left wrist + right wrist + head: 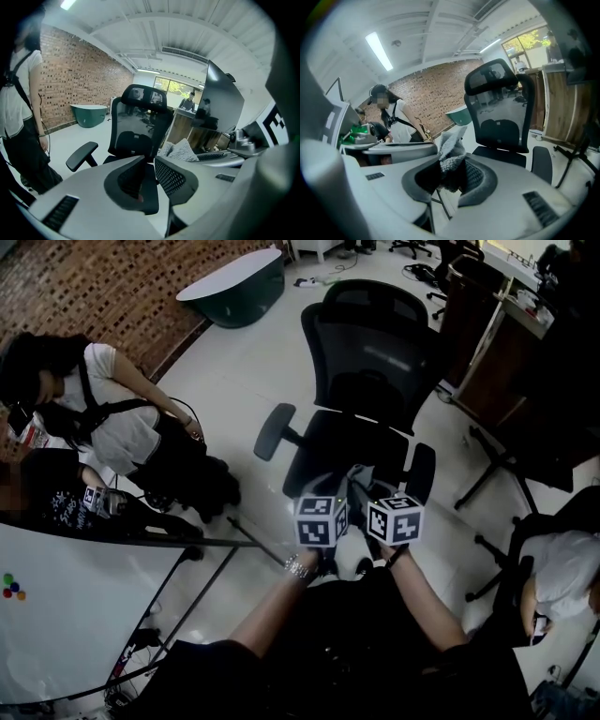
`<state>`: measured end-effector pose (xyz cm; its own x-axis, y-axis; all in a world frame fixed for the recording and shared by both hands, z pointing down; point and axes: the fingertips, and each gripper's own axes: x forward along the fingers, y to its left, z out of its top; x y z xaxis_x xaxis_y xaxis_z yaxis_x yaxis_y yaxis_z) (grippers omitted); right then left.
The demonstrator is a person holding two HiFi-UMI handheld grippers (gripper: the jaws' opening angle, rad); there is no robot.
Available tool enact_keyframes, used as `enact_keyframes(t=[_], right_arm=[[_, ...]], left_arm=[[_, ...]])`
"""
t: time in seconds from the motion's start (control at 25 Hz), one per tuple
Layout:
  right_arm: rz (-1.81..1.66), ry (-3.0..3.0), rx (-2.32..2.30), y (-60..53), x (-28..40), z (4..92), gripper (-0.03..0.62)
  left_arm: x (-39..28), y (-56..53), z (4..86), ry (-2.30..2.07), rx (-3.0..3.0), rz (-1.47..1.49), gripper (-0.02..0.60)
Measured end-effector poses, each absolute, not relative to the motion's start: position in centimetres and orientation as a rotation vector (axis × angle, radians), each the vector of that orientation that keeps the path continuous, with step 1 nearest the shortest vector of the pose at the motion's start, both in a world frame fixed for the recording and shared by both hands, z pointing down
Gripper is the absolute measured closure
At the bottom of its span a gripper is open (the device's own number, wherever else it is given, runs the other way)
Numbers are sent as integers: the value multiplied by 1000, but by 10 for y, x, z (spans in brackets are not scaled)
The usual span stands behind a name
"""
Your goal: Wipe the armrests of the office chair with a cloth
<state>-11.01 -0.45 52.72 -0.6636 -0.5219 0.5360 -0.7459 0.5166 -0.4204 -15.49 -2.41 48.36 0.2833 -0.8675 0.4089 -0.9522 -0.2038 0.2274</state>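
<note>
Cloth (449, 149) pinched by right gripper (451, 171) | left gripper (150, 161) slightly spread, empty | both armrests (275, 430) together only in head view

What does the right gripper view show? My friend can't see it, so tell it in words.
The right gripper has its jaws shut on a crumpled grey knitted cloth. Ahead of it stands a black mesh office chair, and to the left a person in a white top stands by a red brick wall.
</note>
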Motion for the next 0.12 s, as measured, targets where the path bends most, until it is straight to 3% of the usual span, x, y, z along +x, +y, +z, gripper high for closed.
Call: enact_keyframes(t=[0.12], right_arm=[[901, -2428, 1046, -11, -106, 523, 513]], left_arm=[[-149, -31, 482, -1628, 2132, 263, 508]])
